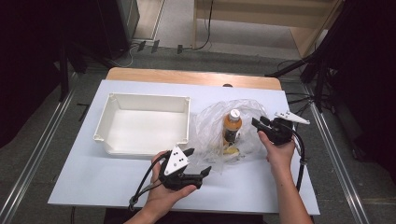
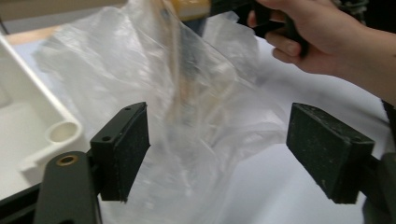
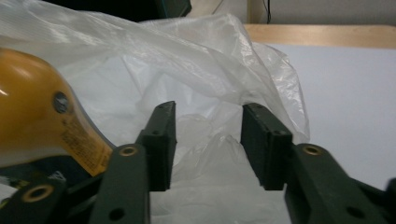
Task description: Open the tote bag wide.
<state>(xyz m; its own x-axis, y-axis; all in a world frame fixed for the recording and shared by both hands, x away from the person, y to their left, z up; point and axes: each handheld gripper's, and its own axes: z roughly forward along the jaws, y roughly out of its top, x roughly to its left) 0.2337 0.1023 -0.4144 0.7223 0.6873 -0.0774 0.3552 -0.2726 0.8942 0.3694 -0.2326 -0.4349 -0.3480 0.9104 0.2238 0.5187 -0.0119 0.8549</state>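
An orange drink bottle point(image 1: 232, 125) with a white cap stands upright inside a crumpled clear plastic bag point(image 1: 210, 122) on the white table top. My left gripper point(image 1: 199, 161) is at the bag's near left edge, open wide. In the left gripper view the bag point(image 2: 196, 116) lies ahead of the spread jaws of my left gripper point(image 2: 217, 154), with no pad touching it. My right gripper point(image 1: 259, 122) is at the bag's right side. In the right gripper view its jaws point(image 3: 208, 144) are open around loose bag film point(image 3: 210, 79), and the bottle point(image 3: 37, 116) is close at the left.
A white rectangular bin point(image 1: 149, 98) stands empty left of the bag, and its corner point(image 2: 28, 126) is near my left gripper. Something small and yellowish point(image 1: 229, 150) lies in the bag at the bottle's foot. The white table top point(image 1: 93, 172) has free room in front.
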